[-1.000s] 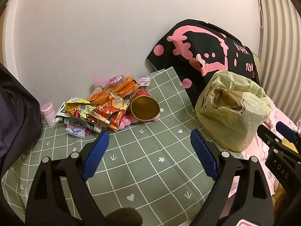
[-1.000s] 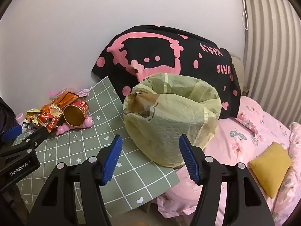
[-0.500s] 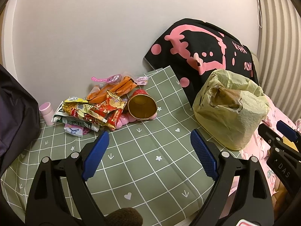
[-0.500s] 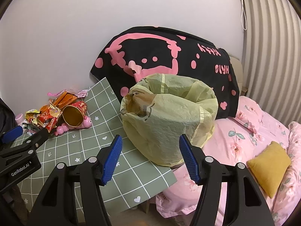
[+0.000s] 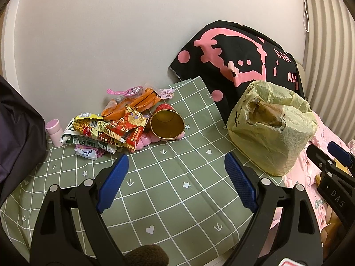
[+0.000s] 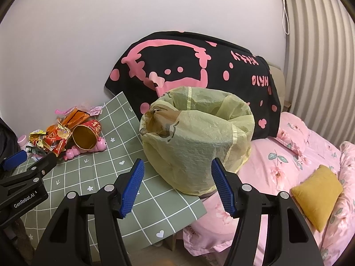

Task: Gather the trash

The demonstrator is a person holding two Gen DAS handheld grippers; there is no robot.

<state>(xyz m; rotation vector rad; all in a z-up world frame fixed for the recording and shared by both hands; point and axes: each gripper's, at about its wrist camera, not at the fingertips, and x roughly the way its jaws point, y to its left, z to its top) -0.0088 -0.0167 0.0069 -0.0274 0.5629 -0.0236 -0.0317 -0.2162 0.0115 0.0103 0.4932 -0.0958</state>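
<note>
Both the left gripper (image 5: 176, 175) and right gripper (image 6: 177, 185) are held wide open and empty. The crumpled foil snack wrappers (image 5: 111, 130) and red paper cup (image 5: 167, 124) are heaped against the wall on the green checked tabletop (image 5: 168, 190). One light piece should be pinched squarely, then carried to the yellow plastic bag (image 6: 197, 141) just beside

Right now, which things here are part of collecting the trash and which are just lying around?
For the job:
snack wrappers
red paper cup on its side
tissue packet
yellow trash bag, open
left gripper and right gripper, both open and empty

Just lying about:
pink bottle
black and pink blanket
mustard pillow
</note>
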